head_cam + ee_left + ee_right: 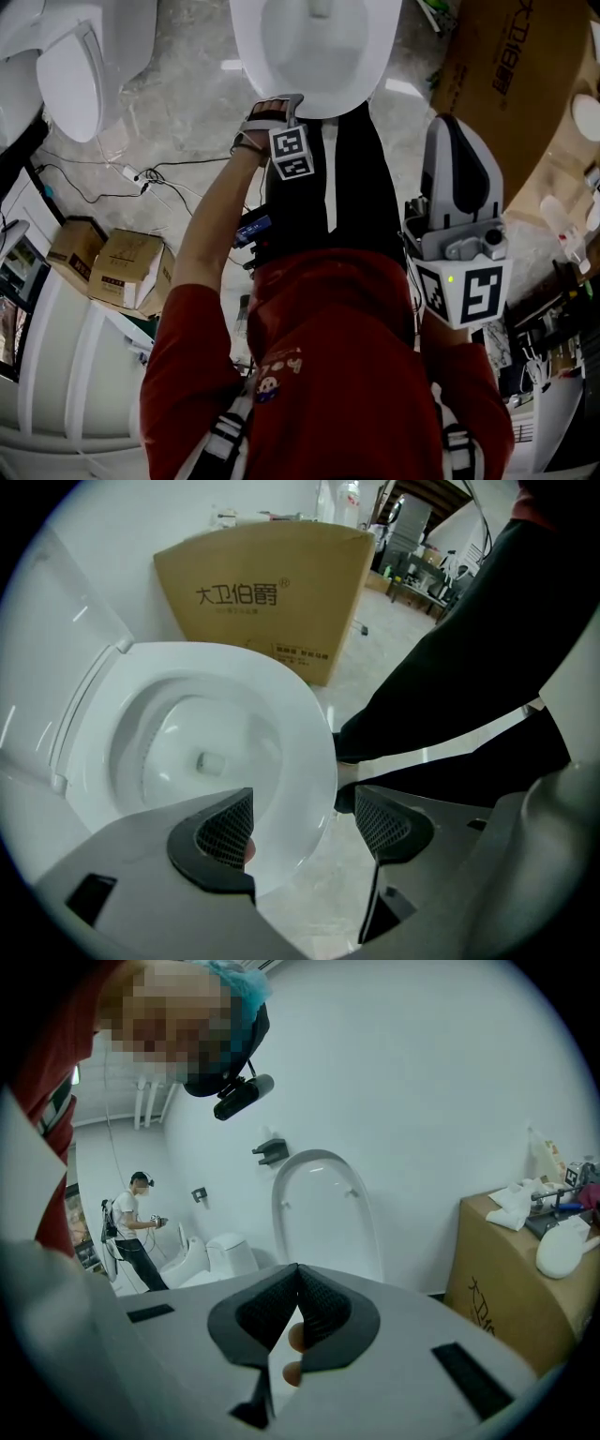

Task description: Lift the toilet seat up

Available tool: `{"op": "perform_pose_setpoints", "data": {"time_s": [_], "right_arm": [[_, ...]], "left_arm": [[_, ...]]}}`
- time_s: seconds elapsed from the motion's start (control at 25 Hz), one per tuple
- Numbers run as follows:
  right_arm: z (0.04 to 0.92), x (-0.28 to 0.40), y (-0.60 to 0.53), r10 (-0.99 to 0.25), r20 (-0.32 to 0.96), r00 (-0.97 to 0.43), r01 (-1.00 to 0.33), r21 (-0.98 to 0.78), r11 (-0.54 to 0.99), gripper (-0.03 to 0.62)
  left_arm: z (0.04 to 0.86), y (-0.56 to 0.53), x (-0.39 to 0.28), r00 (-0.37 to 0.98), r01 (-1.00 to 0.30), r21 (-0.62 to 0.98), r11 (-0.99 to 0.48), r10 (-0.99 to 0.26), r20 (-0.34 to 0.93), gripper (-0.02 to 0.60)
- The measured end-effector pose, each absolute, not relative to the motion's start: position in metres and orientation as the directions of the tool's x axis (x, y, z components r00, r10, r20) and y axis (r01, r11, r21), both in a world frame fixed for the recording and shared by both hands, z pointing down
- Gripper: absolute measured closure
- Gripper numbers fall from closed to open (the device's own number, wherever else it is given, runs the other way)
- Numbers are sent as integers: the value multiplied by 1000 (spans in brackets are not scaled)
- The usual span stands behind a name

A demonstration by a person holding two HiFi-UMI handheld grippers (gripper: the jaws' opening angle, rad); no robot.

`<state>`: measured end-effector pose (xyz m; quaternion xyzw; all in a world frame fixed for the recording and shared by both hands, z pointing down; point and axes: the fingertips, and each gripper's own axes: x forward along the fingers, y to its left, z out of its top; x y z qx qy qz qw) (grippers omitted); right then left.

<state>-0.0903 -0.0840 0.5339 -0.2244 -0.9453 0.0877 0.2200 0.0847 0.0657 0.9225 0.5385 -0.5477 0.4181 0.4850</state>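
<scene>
Big brown cardboard box [281, 611]: black print "大卫伯爵" with a small ® mark, on its front face.
Small white label [298, 654] low on that box: too small to read.

Glossy, smooth white ceramic-looking toilet bowl [281, 700]; matt brown cardboard box [281, 574]; black, rough-meshed rubbery gripper pads [225, 832]; red cloth sleeve [187, 375]

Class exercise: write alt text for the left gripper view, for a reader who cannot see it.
The left gripper has its jaws wide apart and empty, just over the front rim of a white toilet bowl. The seat is raised at the left, a printed cardboard box stands behind the bowl, and a person's dark trouser leg fills the right.
</scene>
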Motion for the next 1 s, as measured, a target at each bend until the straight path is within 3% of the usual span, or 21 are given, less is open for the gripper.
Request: {"op": "perform_pose_setpoints", "data": {"time_s": [1.0], "right_arm": [[573,-85,-94,428,443,-788,334,-276,901,580]], "left_arm": [[973,59,87,156,-983,143,-119,-108,982,230]]}}
